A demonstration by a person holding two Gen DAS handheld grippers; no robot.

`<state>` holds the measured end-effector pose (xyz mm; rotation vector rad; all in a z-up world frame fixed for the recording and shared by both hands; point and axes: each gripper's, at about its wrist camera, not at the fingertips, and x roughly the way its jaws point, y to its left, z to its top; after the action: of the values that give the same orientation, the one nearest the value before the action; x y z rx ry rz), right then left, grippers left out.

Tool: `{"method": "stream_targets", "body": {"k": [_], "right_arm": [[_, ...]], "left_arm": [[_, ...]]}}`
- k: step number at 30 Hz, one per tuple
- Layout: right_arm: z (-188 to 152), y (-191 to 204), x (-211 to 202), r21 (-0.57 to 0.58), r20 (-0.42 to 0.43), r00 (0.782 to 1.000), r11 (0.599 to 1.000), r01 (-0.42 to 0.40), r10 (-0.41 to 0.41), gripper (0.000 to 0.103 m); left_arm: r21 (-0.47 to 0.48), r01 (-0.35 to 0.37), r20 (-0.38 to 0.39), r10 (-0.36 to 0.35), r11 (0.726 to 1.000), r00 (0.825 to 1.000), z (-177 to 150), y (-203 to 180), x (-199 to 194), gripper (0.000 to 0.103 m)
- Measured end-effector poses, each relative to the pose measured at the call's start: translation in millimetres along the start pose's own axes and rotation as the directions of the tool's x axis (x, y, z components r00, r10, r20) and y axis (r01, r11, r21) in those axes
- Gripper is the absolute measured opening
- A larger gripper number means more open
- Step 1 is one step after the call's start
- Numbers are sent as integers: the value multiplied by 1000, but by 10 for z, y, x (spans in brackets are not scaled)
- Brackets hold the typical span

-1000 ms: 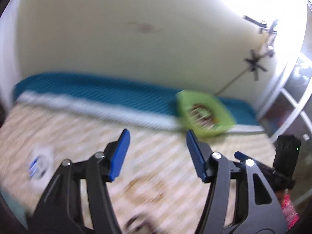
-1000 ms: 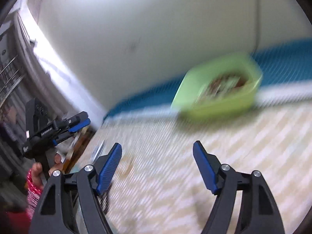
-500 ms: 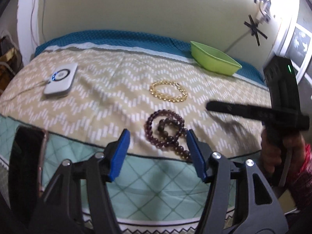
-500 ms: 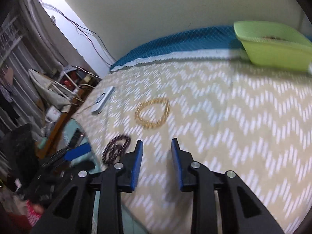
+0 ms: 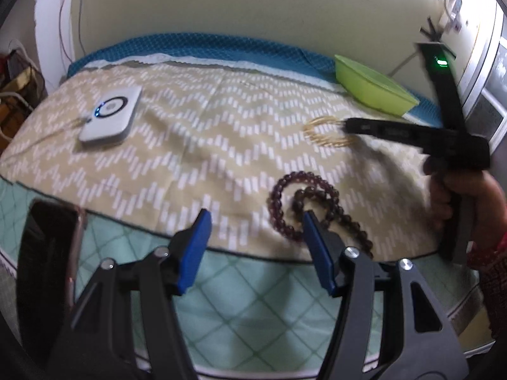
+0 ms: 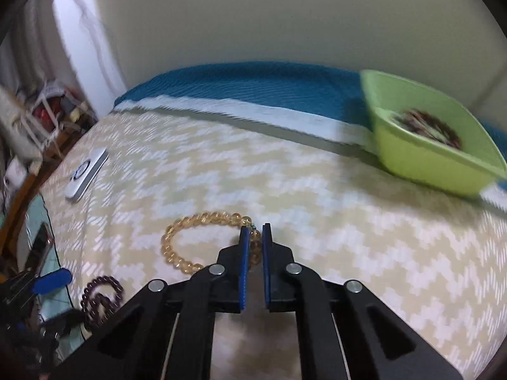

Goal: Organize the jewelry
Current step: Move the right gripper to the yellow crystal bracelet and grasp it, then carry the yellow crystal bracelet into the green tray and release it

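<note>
Right wrist: chevron bedspread, teal edge

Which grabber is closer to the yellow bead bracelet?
Right. The right gripper has its jaws closed around the yellow bead bracelet. The left gripper hangs open near the bed's edge, by the dark beads.

Glossy, translucent amber beads form the yellow bracelet; the dark bracelet shines too. The bed cover is matt woven cloth. The green bowl looks smooth plastic.
</note>
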<state>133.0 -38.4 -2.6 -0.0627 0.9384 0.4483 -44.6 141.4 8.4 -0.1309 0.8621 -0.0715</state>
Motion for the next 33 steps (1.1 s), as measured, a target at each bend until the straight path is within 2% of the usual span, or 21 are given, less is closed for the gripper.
{"method": "stream_targets", "body": {"k": [2, 8, 9, 10, 12, 17, 18, 20, 21, 22, 24, 26, 28, 33], "right_arm": [[-92, -210, -120, 23, 7, 1000, 1000, 8, -9, 0], [-560, -986, -658, 151, 42, 999, 989, -9, 3, 0], [-635, -1063, -732, 167, 50, 999, 986, -8, -1, 0], [-709, -1145, -808, 182, 58, 998, 983, -7, -4, 0], [-855, -1309, -965, 225, 76, 997, 974, -19, 2, 0], [-1105, -1647, -1195, 338, 130, 990, 937, -93, 51, 0], [-1138, -1713, -1210, 365, 145, 986, 922, -131, 83, 0], [-1172, -1824, -1246, 409, 166, 976, 891, -196, 139, 0], [-1183, -1848, -1287, 415, 181, 972, 885, -212, 148, 0], [-1194, -1876, -1366, 404, 205, 968, 887, -222, 148, 0], [-1174, -1855, -1456, 367, 204, 971, 910, -192, 122, 0], [-1131, -1756, -1509, 289, 179, 980, 948, -134, 84, 0], [-1102, -1636, -1479, 236, 153, 986, 966, -102, 67, 0], [-1004, -1342, -1277, 94, 82, 997, 995, -18, 10, 0]], "left_arm": [[24, -9, -12, 9, 1000, 1000, 89, -49, 73, 58], [79, 53, -112, -44, 995, 993, 679, -320, 585, 58], [96, 64, -132, -51, 993, 990, 808, -415, 703, 58], [111, 118, -154, -100, 987, 983, 938, -548, 832, 58], [136, 160, -165, -137, 978, 977, 1080, -805, 984, 57], [208, 262, -183, -226, 942, 957, 1200, -1555, 1239, 58], [199, 277, -197, -238, 940, 951, 1206, -1678, 1233, 58], [146, 368, -206, -335, 918, 919, 1201, -1794, 1127, 57], [150, 427, -199, -396, 892, 896, 1184, -1875, 1024, 57], [194, 457, -197, -422, 868, 885, 1143, -1984, 912, 58], [282, 467, -201, -424, 838, 883, 1047, -2176, 776, 58], [333, 479, -237, -419, 812, 876, 937, -2333, 761, 57], [365, 456, -271, -376, 812, 886, 836, -2438, 837, 56], [440, 367, -278, -264, 820, 924, 636, -2569, 960, 38]]}}
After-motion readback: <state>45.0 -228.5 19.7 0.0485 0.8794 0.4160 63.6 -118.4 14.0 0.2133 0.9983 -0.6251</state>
